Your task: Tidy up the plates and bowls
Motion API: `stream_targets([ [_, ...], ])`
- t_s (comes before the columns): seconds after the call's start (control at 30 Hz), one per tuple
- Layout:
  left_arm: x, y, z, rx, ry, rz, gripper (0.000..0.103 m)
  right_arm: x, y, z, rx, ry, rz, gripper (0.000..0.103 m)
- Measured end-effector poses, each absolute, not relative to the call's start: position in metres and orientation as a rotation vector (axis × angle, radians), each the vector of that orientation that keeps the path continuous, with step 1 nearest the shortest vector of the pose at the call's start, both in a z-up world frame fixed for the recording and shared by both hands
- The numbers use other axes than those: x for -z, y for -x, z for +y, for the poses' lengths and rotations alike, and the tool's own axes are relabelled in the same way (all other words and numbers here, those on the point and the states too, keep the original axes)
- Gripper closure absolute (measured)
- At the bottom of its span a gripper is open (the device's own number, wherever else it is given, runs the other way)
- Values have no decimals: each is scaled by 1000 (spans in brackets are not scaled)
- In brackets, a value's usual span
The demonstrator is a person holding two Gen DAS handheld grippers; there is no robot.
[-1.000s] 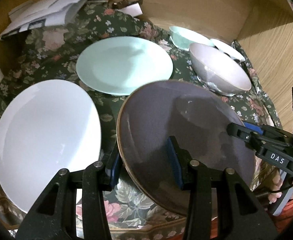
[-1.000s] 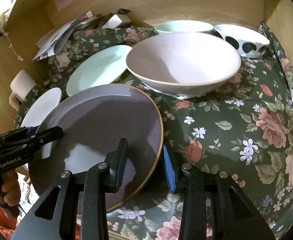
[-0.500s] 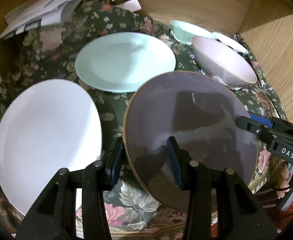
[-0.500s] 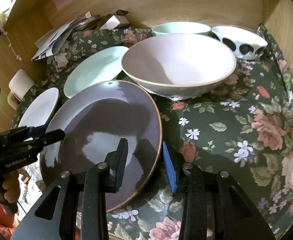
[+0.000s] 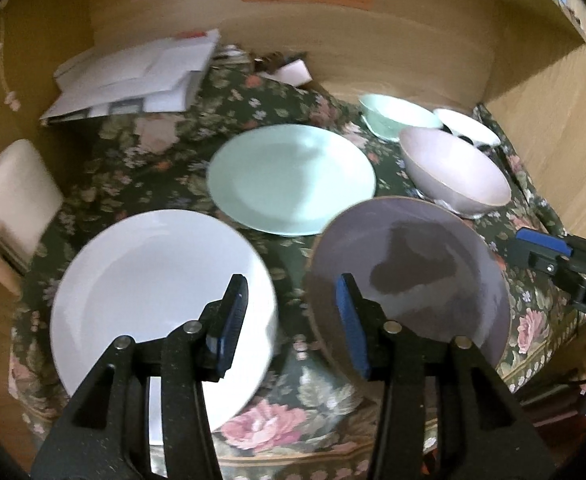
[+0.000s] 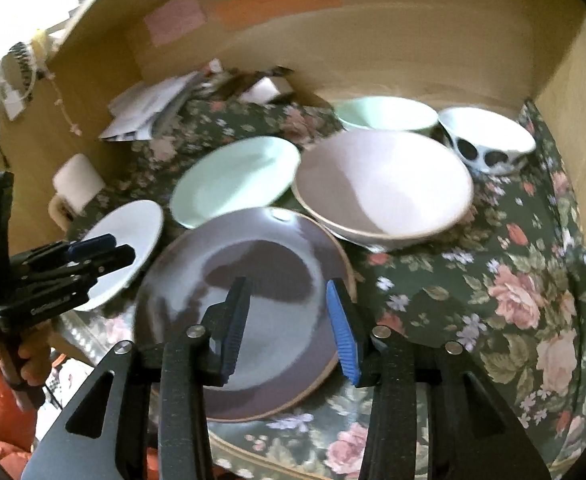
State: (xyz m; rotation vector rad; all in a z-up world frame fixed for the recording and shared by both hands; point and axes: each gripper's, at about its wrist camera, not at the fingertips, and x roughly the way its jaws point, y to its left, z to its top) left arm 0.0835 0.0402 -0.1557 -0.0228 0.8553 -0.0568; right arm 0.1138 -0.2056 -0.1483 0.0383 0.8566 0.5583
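A purple plate [image 5: 413, 264] [image 6: 197, 280] lies on the floral cloth near the front edge. My left gripper [image 5: 291, 292] hovers over the gap between it and a white plate [image 5: 153, 280] [image 6: 129, 236]; its jaws are opening with nothing between them. My right gripper [image 6: 289, 292] hangs above the purple plate's right half, its jaws also opening and empty. Each gripper shows in the other's view, the left gripper [image 6: 105, 250] and the right gripper [image 5: 533, 244]. Behind lie a mint plate [image 5: 289, 178] [image 6: 233, 180] and a pink bowl [image 5: 457, 172] [image 6: 385, 184].
A mint bowl [image 6: 385, 114] and a white bowl with dark spots [image 6: 489, 144] stand at the back right against the wooden wall. Loose papers [image 5: 141, 76] lie at the back left. A pale padded seat [image 5: 17, 192] stands off the table's left edge.
Both grippers have let go of the purple plate's rim, widened, and risen back from it. The plate, tilted before, now lies on the cloth.
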Motion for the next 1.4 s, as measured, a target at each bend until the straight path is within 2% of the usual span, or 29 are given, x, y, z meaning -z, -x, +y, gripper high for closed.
stream_targets([
  [0.27, 143, -65, 83, -38, 30, 818, 48, 135, -104, -167, -675, -5, 815, 55],
  [0.67, 153, -33, 150, -206, -25, 847, 43, 145, -102, -97, -811, 56, 845, 53],
  [0.97, 178, -25, 189, -236, 109, 895, 40, 158, -109, -61, -845, 93, 901, 53],
  [1.4, 202, -33, 207, -193, 212, 924, 41, 180, -134, -23, -844, 136, 981, 53],
])
